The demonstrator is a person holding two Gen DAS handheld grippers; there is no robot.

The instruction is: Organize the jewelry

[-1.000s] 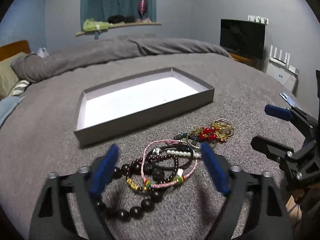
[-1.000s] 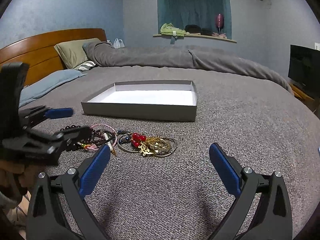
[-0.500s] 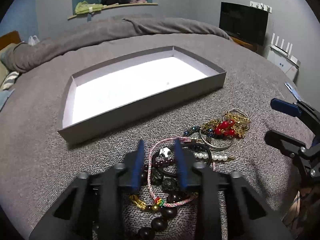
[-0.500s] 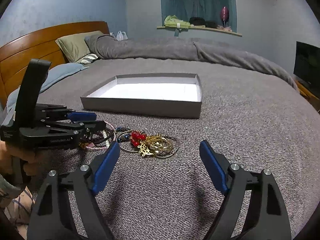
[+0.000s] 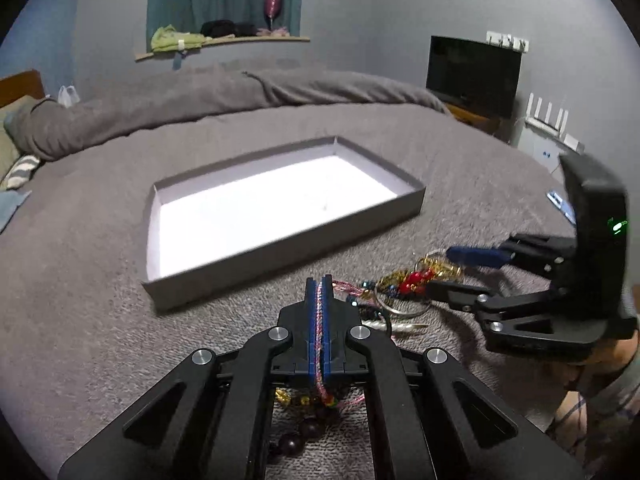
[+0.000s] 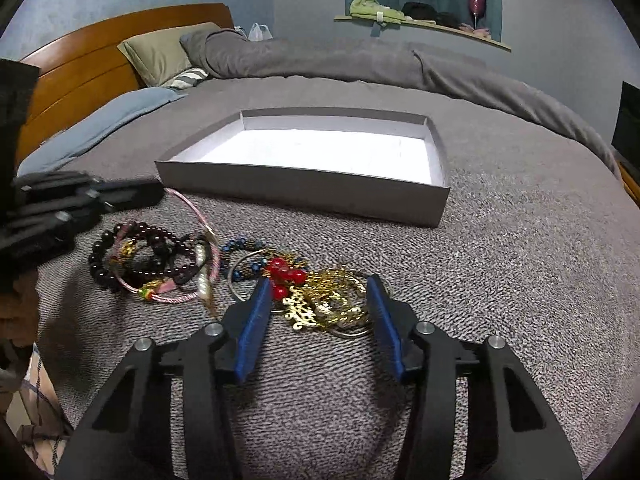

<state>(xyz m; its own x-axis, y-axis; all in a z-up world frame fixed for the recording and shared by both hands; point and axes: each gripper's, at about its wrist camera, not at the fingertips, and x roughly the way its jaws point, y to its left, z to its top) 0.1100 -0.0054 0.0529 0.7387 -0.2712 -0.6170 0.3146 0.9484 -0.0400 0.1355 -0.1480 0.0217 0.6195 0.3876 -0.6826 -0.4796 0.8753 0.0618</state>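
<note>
left gripper [image 5: 319, 286] clamped on pink cord bracelet [image 6: 200, 216], right gripper [image 6: 318, 294] closing around gold jewelry [image 6: 328, 300], tray [image 6: 304, 190] beyond

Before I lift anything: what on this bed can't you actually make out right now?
- Left wrist view: the left tool is shut on the pink cord; its body hides most of the dark beads below.
- Left wrist view: the right tool covers part of the gold pile.
- Right wrist view: the right tool is closing around the gold pile; separate pieces are indistinguishable.
- Tray: near wall hides the adjoining floor.
</note>
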